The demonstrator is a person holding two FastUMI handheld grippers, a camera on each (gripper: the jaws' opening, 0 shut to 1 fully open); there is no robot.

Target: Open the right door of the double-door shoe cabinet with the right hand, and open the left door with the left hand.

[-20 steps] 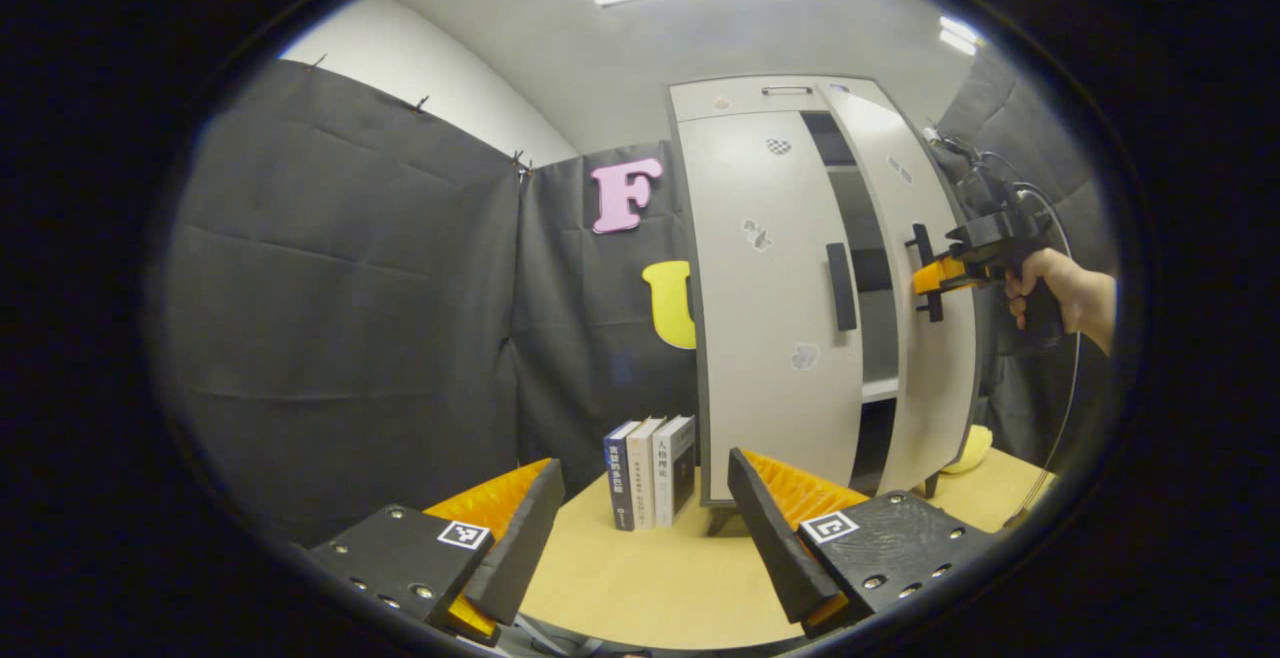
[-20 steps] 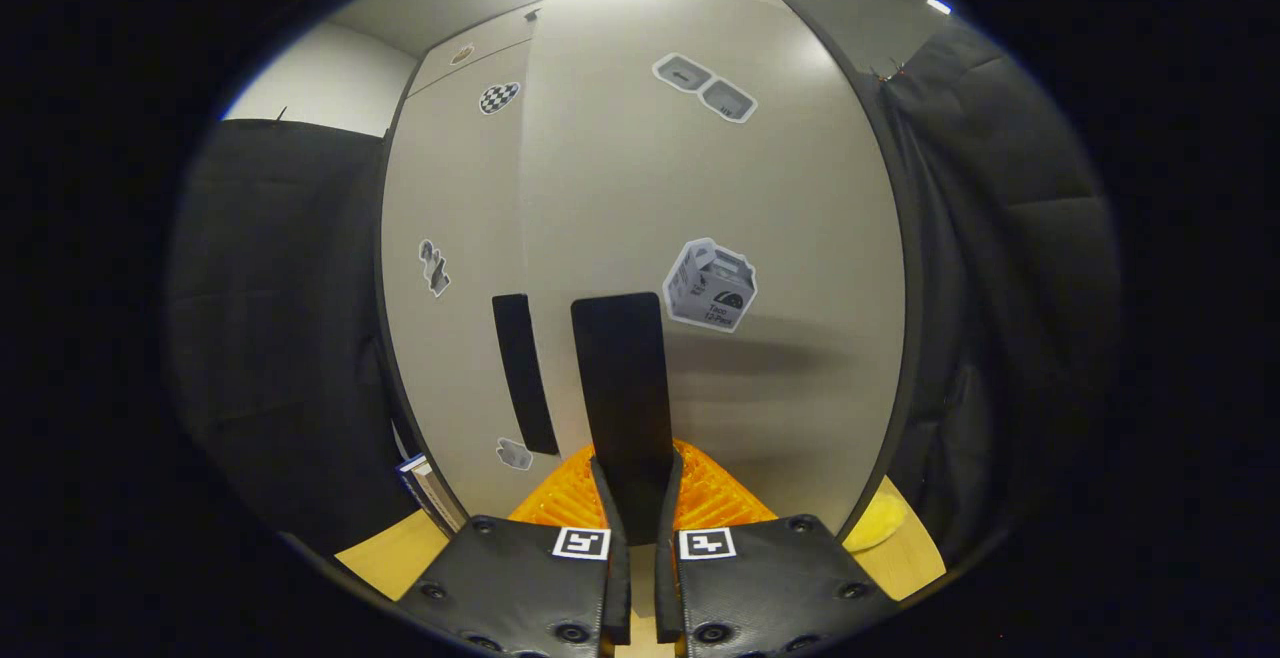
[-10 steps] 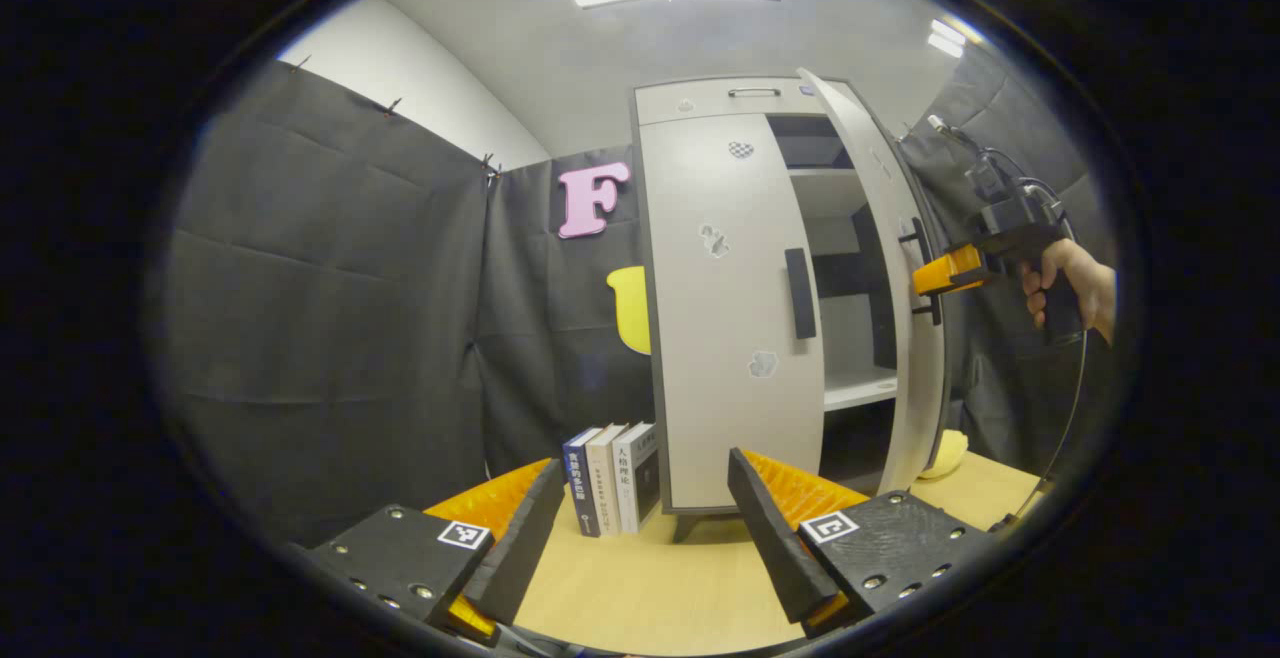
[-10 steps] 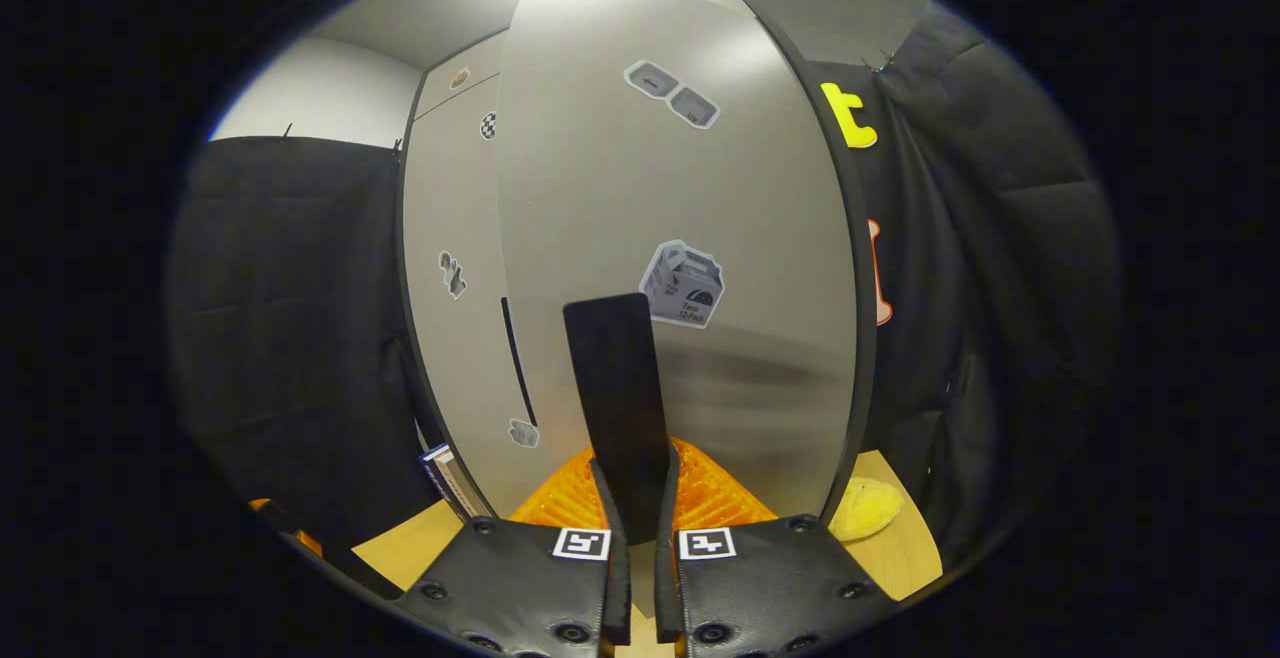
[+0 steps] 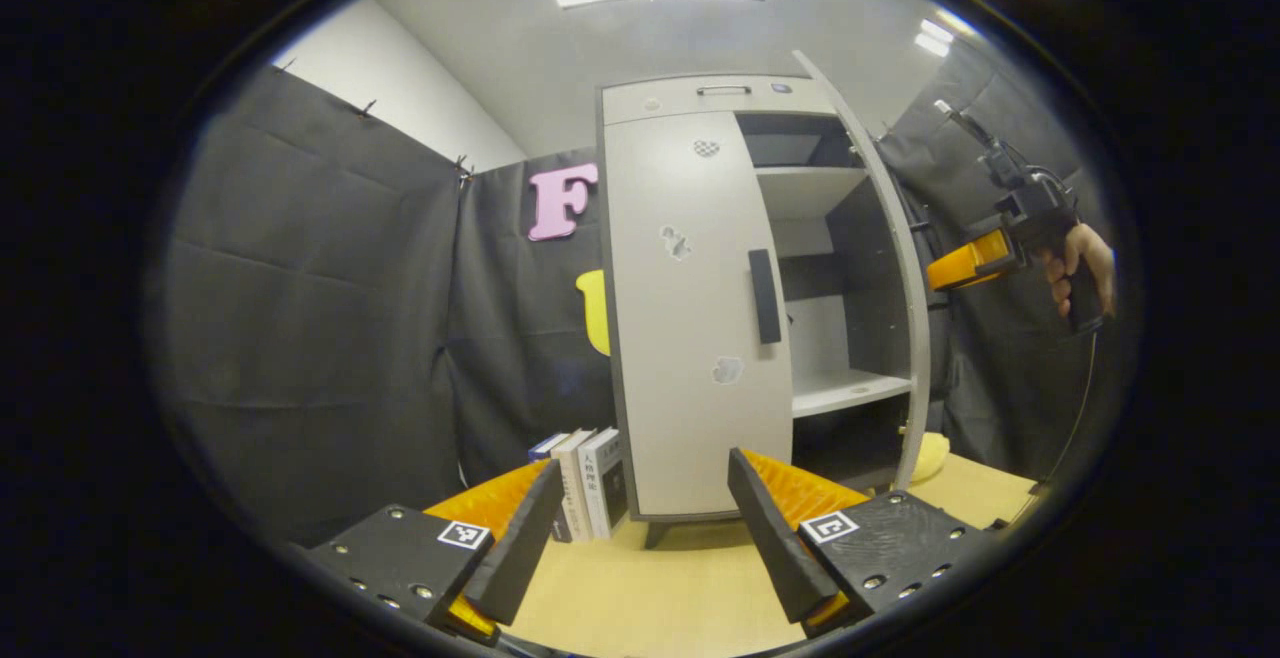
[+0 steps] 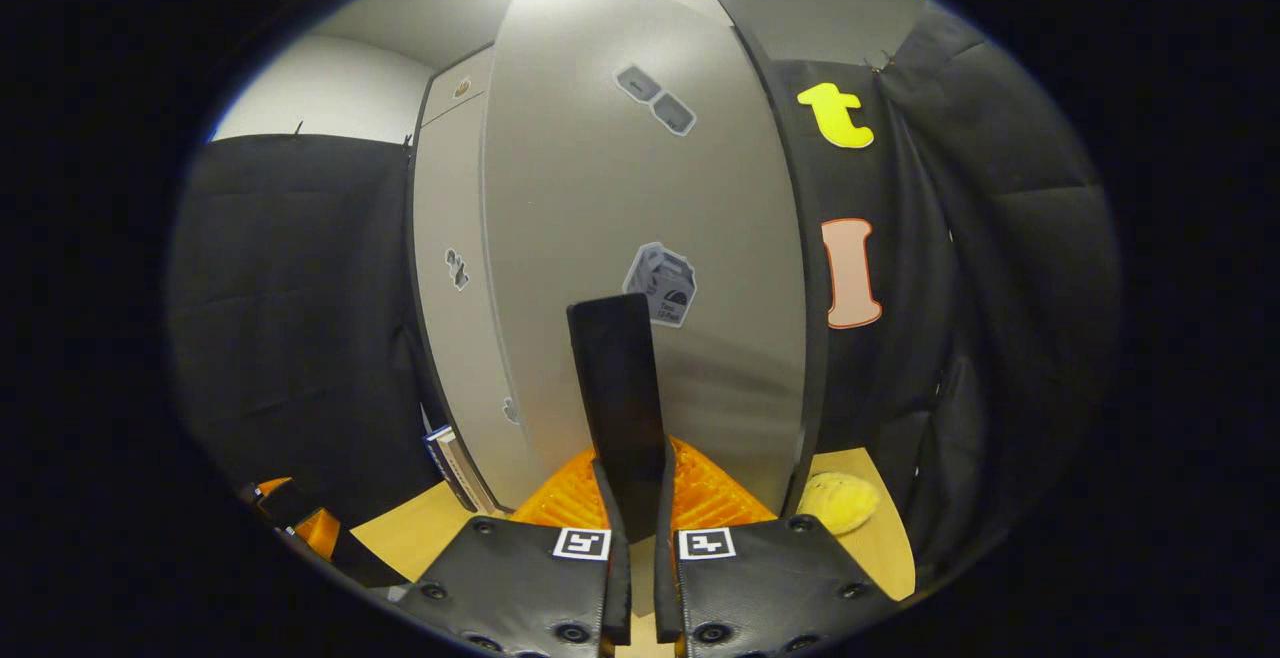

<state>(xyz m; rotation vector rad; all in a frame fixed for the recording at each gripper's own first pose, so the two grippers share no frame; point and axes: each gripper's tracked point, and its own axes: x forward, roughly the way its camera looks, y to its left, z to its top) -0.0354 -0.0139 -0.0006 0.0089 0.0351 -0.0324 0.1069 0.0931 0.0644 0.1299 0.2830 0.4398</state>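
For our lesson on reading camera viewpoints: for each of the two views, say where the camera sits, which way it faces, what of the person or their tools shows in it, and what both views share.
Left gripper view: rides the left gripper, held back from the cabinet, facing its closed left door; the right gripper and a hand show farther off.
Right gripper view: rides the right gripper, close against the right door, its fingers on the right door handle.
Shared: cabinet, both doors, books, yellow object.

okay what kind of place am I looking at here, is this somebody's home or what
Probably a staged recording booth, not a home: black cloth walls hang around a wooden table where a small shoe cabinet, some books and handheld grippers sit.
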